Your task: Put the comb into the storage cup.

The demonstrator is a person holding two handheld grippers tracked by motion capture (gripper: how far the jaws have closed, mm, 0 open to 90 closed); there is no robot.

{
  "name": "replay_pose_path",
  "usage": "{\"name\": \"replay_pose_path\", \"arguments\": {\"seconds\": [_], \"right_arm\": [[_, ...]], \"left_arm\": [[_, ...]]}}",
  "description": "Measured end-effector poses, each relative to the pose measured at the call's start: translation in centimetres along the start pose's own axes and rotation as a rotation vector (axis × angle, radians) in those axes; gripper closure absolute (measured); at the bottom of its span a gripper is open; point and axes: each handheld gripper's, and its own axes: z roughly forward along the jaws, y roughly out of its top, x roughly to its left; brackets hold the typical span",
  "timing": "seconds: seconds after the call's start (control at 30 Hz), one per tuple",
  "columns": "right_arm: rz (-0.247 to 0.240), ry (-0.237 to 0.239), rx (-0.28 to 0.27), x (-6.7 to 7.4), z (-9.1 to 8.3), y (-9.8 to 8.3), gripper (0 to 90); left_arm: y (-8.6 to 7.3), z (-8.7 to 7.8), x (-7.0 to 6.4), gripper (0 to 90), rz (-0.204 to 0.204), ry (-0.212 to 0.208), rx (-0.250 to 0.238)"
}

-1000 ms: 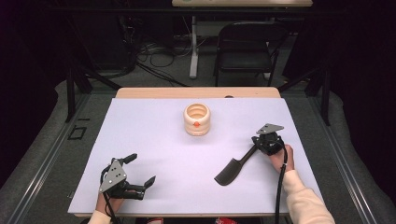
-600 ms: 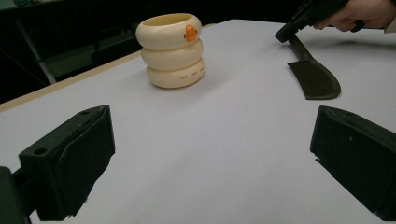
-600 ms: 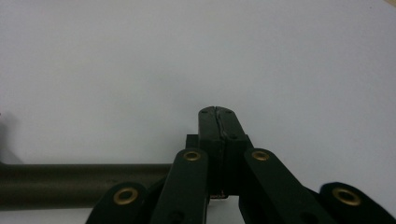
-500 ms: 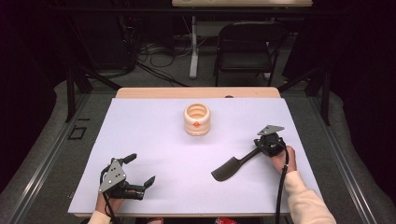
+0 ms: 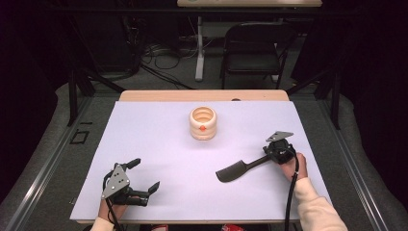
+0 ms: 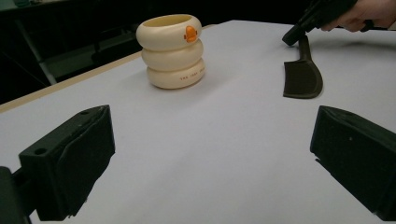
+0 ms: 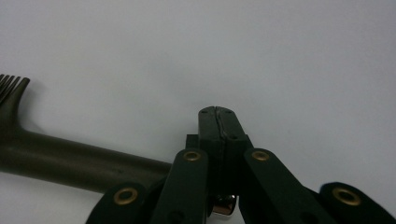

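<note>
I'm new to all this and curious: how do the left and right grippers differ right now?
The left gripper has its fingers spread wide; the right gripper has them pressed together. The left gripper holds nothing, while the right gripper grips a comb by its handle. Both are black, hand-held and low over the table.

Dark room w/ grey carpet floor (image 5: 43, 159). White-topped desk (image 5: 154, 139), wood edge at far side. Black chair (image 5: 250, 43) behind, cables (image 5: 159, 53) on floor, black frame legs (image 5: 72, 91).
</note>
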Motion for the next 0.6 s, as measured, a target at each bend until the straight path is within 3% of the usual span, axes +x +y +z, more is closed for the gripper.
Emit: {"name": "replay_pose_path", "arguments": {"seconds": [0.6], "right_arm": [[0.032,0.015,0.034,0.4,-1.1,-0.5,90.0]], "left_arm": [[0.0,0.0,0.0,0.1,-0.002,0.001,0.000]]}}
